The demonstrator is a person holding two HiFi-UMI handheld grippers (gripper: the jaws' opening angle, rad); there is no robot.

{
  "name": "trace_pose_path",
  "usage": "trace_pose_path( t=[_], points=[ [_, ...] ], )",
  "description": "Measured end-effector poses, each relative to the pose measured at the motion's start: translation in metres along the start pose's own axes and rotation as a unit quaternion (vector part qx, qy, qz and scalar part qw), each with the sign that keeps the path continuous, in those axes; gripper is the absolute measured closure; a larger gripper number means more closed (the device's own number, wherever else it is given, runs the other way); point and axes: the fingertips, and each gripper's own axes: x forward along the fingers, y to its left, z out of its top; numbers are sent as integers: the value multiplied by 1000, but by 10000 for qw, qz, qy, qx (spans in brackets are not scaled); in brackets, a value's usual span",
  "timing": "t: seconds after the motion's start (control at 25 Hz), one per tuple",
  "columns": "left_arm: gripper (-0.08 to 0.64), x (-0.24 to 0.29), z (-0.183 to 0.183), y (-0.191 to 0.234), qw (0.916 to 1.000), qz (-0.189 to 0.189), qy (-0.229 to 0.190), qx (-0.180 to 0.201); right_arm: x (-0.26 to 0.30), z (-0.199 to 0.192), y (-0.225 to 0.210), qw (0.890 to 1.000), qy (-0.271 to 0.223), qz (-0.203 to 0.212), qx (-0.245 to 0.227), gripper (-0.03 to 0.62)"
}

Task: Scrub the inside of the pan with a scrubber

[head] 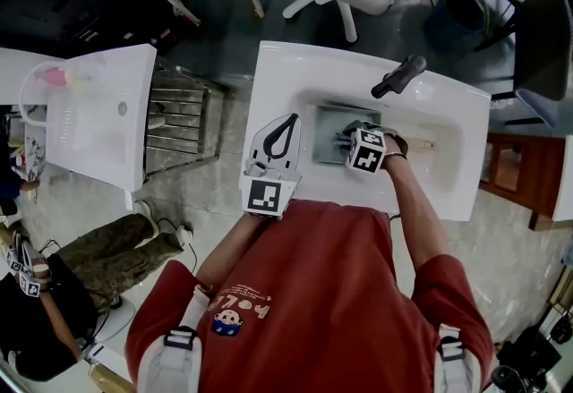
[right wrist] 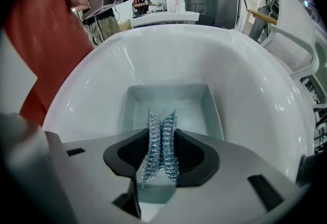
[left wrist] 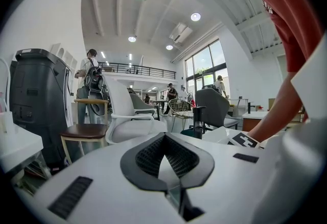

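- Right gripper (right wrist: 161, 133): fingers clamped on silvery coiled-wire scrubber (right wrist: 160, 152); rectangular grey metal pan (right wrist: 196, 103) lies straight ahead, just beyond the fingers.
- Left gripper (left wrist: 164, 141): fingers closed, empty, farther from the pan.

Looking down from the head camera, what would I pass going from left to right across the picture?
White counter → metal rack → left gripper → pan → black faucet → brown wooden cabinet.
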Motion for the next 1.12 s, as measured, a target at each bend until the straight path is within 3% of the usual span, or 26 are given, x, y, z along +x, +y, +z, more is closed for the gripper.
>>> trace_pose_path(
  t=[0.2, 0.64, 0.96, 1.12],
  points=[
    [552, 0, 1, 1, 10000, 15, -4, -1, -1, 2, -24, 9965, -57, -772, -311, 428],
    [552, 0, 2, -4, 10000, 4, 16, 37, 2, 5, -60, 9798, -121, -1899, -621, 431],
    [552, -1, 4, -1, 10000, 47, 26, 68, 1, 5, -65, 9772, -166, -2056, -505, 431],
    [552, 0, 5, -5, 10000, 17, -16, 87, -1, 3, -65, 9809, -272, -1913, -227, 431]
  ],
)
